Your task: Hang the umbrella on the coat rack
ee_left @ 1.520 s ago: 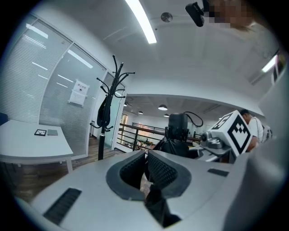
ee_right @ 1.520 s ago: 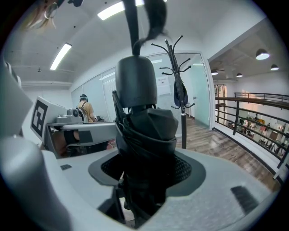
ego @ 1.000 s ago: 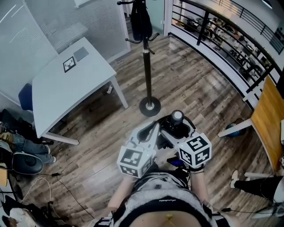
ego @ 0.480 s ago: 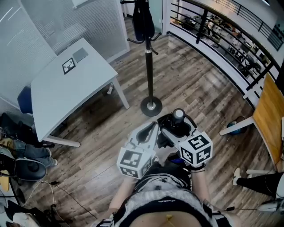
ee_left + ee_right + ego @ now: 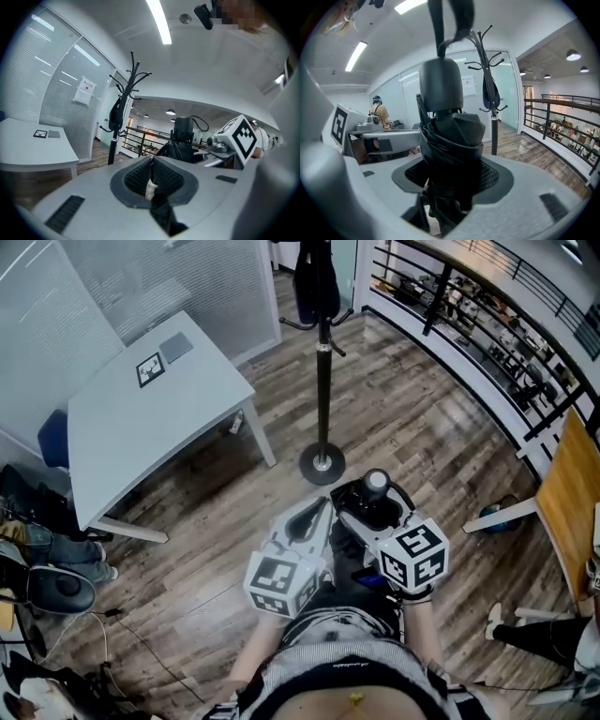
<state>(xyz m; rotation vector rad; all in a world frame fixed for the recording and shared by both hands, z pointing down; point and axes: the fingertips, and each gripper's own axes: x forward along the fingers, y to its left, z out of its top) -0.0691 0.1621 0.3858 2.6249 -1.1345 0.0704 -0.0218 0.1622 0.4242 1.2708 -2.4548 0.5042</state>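
A folded black umbrella (image 5: 376, 488) with a round grey handle end stands upright in my right gripper (image 5: 370, 512), which is shut on its bundled canopy (image 5: 450, 136). Its wrist loop rises from the handle. Beside it, my left gripper (image 5: 319, 517) is shut on a thin black strap with a white tag (image 5: 151, 180); the strap seems to belong to the umbrella (image 5: 182, 140). The black coat rack (image 5: 323, 381) stands ahead on its round base, and a dark bag (image 5: 315, 282) hangs from its hooks. Both gripper views show the coat rack (image 5: 123, 112) (image 5: 491, 93) some way beyond the jaws.
A white table (image 5: 141, 427) stands left of the rack, before a glass partition. A black railing (image 5: 469, 324) curves along the right. A wooden board (image 5: 567, 493) leans at far right. Bags and cables (image 5: 37, 521) lie at the left edge. A person (image 5: 379, 112) stands far off.
The coat rack and table have slid slightly down and right in the head view, so I have come nearer the rack. Both grippers keep the same pose and hold.
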